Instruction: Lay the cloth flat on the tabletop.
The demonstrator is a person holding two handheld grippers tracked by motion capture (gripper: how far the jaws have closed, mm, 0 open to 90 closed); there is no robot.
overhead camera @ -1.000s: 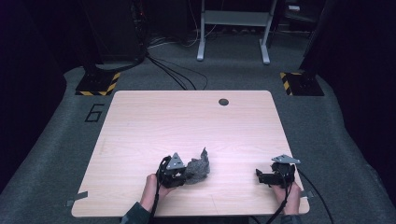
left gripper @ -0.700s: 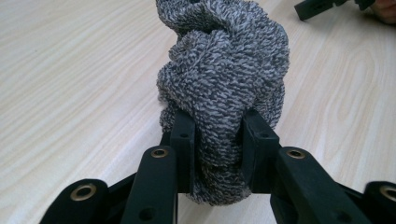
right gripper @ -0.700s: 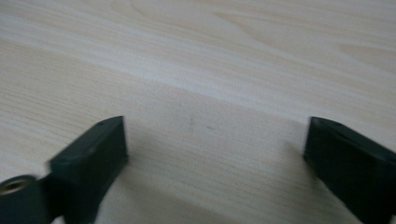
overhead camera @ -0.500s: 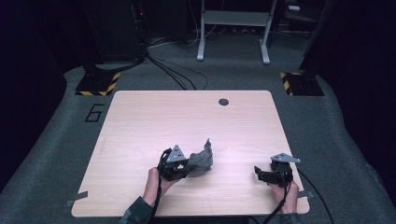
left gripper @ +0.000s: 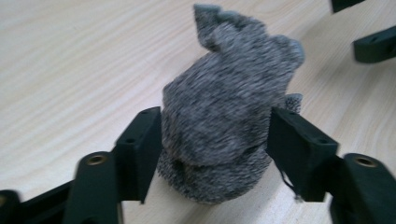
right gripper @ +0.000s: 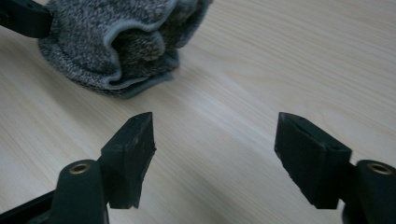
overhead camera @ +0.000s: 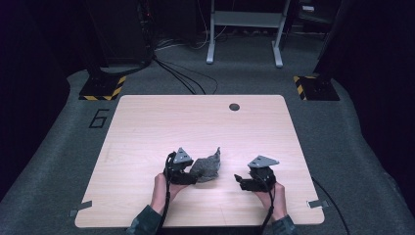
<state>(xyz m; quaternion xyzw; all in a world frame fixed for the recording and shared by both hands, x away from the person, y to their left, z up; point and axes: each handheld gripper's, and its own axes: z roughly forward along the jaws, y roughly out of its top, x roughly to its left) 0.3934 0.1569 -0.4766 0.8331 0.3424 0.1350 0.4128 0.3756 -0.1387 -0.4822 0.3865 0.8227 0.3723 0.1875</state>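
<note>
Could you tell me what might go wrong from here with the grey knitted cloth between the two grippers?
1. The left gripper has just been opening its jaws around the bunched grey cloth; the loose bundle could slump or unfold before it is regripped.
2. The right gripper has been closing with nothing between its jaws and stands apart from the cloth, so it may close before reaching the hem.
3. A loose thread near the left gripper's pad could snag.

Bare table (overhead camera: 147,127) all round — only the crumpled grey cloth (overhead camera: 206,167) stands between the grippers.
</note>
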